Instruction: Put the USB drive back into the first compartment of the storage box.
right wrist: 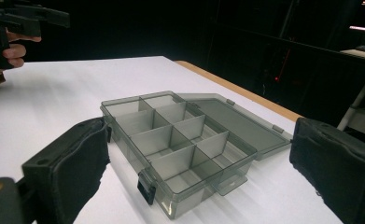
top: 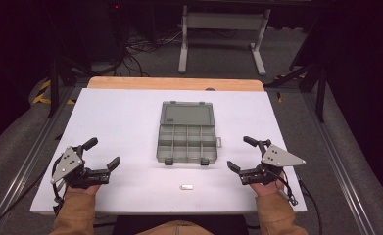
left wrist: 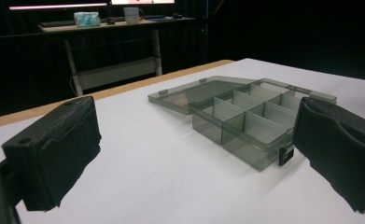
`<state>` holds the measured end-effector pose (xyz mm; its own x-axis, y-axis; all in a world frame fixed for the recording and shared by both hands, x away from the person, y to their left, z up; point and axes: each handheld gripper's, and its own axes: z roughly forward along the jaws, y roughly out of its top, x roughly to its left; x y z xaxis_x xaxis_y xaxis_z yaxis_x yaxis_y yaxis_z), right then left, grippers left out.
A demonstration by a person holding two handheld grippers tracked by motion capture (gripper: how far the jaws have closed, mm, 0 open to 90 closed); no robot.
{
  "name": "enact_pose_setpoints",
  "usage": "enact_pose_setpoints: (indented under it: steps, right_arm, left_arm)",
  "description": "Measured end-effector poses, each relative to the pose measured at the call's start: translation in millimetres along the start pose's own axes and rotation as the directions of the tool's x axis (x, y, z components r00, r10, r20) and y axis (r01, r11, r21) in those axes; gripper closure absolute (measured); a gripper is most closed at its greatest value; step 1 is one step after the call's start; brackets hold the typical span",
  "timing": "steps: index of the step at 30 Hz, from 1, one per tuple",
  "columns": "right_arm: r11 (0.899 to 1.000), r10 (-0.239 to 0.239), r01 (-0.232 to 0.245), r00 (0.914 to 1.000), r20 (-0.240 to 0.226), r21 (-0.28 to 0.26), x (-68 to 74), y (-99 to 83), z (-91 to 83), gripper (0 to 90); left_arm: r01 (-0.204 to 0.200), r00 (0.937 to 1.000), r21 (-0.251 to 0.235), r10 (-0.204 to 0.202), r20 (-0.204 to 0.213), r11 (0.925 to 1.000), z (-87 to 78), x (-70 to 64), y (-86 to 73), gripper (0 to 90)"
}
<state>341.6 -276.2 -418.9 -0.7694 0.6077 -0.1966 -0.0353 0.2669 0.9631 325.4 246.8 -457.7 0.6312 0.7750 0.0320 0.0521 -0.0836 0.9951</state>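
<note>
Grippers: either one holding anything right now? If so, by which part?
Nothing is held. The left gripper and right gripper both stand open with empty jaws, either side of the open compartment box. The small white piece lies untouched.

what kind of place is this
Probably a lab or studio set up for recording tabletop handling: a white table on a railed frame, dark surroundings, loose cables on the floor, and a desk with screens behind.

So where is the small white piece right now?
In the high view, the small white piece lies on the white table near the person's edge, just in front of the open compartment box, between both grippers.
</note>
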Motion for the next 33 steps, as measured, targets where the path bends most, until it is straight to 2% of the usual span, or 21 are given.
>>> enact_pose_setpoints:
  steps: [7,16,20,25,27,28,31,32,33]
  right_arm:
    - [1.000,0.000,0.000,1.0000,-0.004,-0.003,-0.2,-0.7,0.1,5.1]
    - [1.000,0.008,-0.009,0.9999,-0.006,-0.002,-0.1,-1.5,0.0,5.1]
    - [1.000,0.013,-0.013,0.9999,-0.006,0.000,-0.3,-2.5,0.2,5.1]
    - [1.000,0.014,-0.014,0.9999,-0.009,-0.002,0.0,-2.3,0.6,5.1]
    - [1.000,0.016,-0.016,0.9998,-0.011,0.000,-0.5,-2.5,0.9,5.1]
    - [1.000,0.015,-0.015,0.9998,-0.011,0.000,-0.8,-2.6,1.0,5.1]
    - [1.000,0.020,-0.020,0.9997,-0.011,0.001,-1.4,-3.1,1.0,5.1]
    - [1.000,0.019,-0.019,0.9998,-0.011,0.001,-1.7,-3.4,1.0,5.1]
    - [1.000,0.022,-0.022,0.9997,-0.011,0.001,-1.8,-3.7,1.1,5.1]
  left_arm:
    - [-0.003,0.9999,0.016,0.003,0.010,0.9999,1.4,-0.1,0.8,1.1]
    - [-0.023,0.9986,0.039,0.021,0.048,0.9990,6.8,-6.0,4.8,0.6]
    - [-0.031,0.9965,0.048,0.028,0.079,0.9984,10.4,-9.2,8.0,2.2]
    - [-0.028,0.9912,0.061,0.020,0.130,0.9977,19.7,-15.6,17.5,2.5]
    - [-0.028,0.9871,0.066,0.017,0.159,0.9975,26.0,-19.4,21.6,2.7]
    - [-0.028,0.9871,0.066,0.017,0.159,0.9975,26.0,-19.4,21.6,3.0]
    - [-0.045,0.9795,0.070,0.030,0.199,0.9965,37.6,-28.5,28.6,3.3]
    - [-0.045,0.9795,0.070,0.030,0.199,0.9965,37.6,-28.5,28.6,3.3]
    - [-0.049,0.9747,0.068,0.033,0.221,0.9965,44.0,-34.0,31.6,3.3]
